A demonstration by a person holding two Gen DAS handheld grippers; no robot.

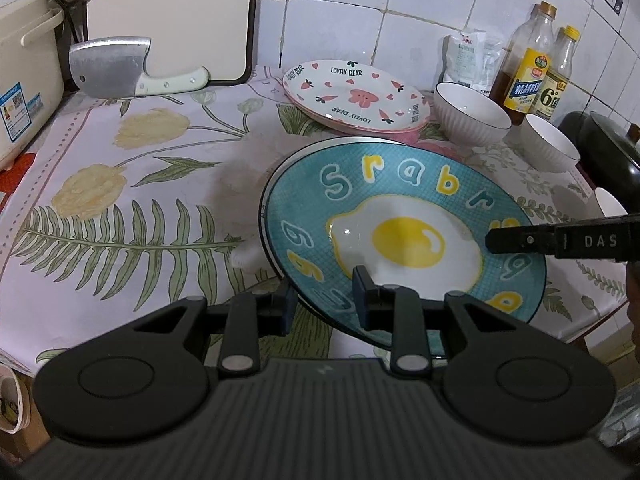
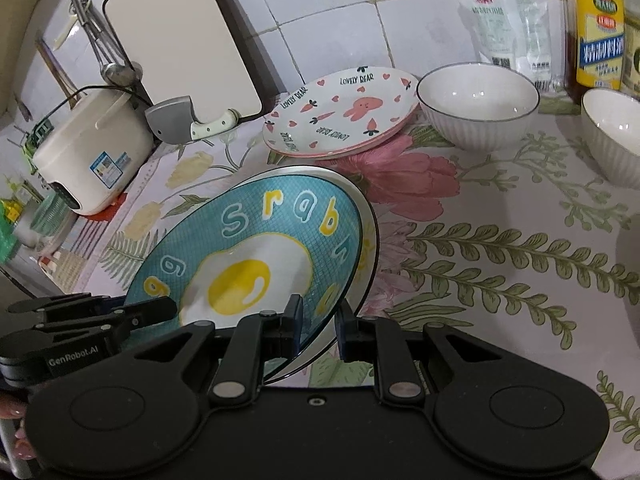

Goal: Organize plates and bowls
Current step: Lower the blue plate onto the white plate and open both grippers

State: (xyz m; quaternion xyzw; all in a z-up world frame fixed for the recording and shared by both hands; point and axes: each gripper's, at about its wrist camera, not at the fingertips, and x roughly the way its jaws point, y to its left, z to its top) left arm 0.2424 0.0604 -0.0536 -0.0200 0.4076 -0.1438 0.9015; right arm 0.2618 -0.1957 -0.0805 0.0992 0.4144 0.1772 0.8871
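A teal fried-egg plate (image 1: 404,236), tilted, is pinched at opposite rim edges by the left gripper (image 1: 326,300) and right gripper (image 2: 318,328), apparently over another plate (image 2: 370,240). Beyond both sit a bear plate (image 1: 356,96) and white bowls (image 1: 472,114).

A glossy glazed finish is seen on the egg plate (image 1: 404,236) and bowls (image 2: 478,106). The tablecloth (image 1: 120,200) looks matt, perhaps plastic. The cleaver (image 1: 108,68) blade is dull metal.
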